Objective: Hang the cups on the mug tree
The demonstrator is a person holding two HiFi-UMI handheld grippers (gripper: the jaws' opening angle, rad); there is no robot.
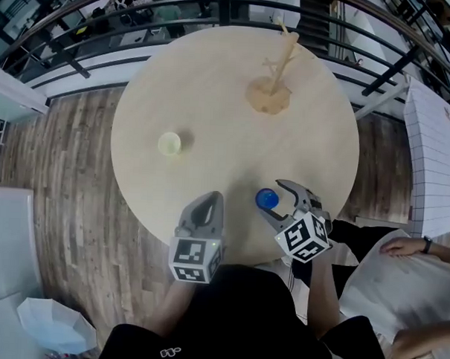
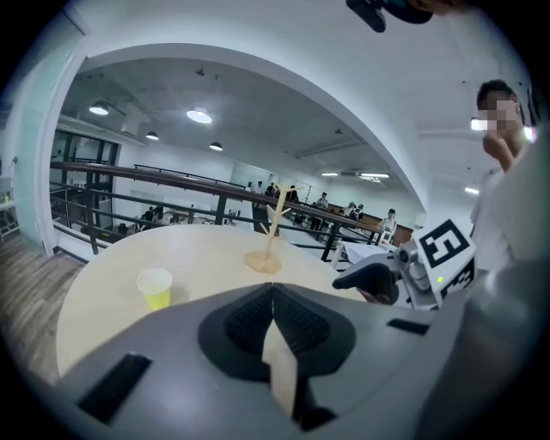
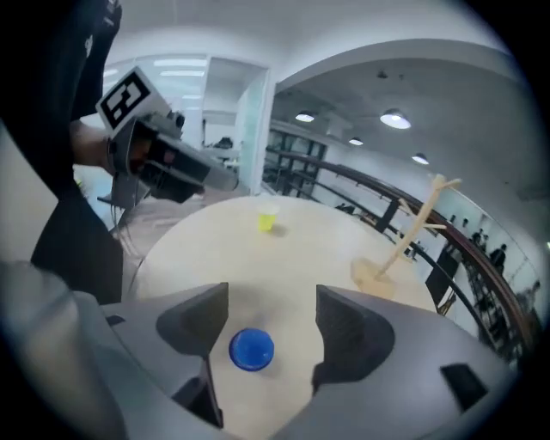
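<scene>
Right tool (image 3: 268, 314): I see jaws apart.
Blue cup (image 3: 252, 349): on the surface (image 3: 301, 236) between them, touching neither.
Left tool (image 2: 273, 294): jaws together, empty.

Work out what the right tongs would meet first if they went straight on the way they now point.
The right tongs would probably meet the blue cup, standing on the table between their open jaws, though depth is unclear.

The left gripper (image 1: 211, 200) and right gripper (image 1: 273, 199) are grey, each with a black-and-white marker cube (image 1: 195, 259). The person's top (image 1: 241, 317) is black.
</scene>
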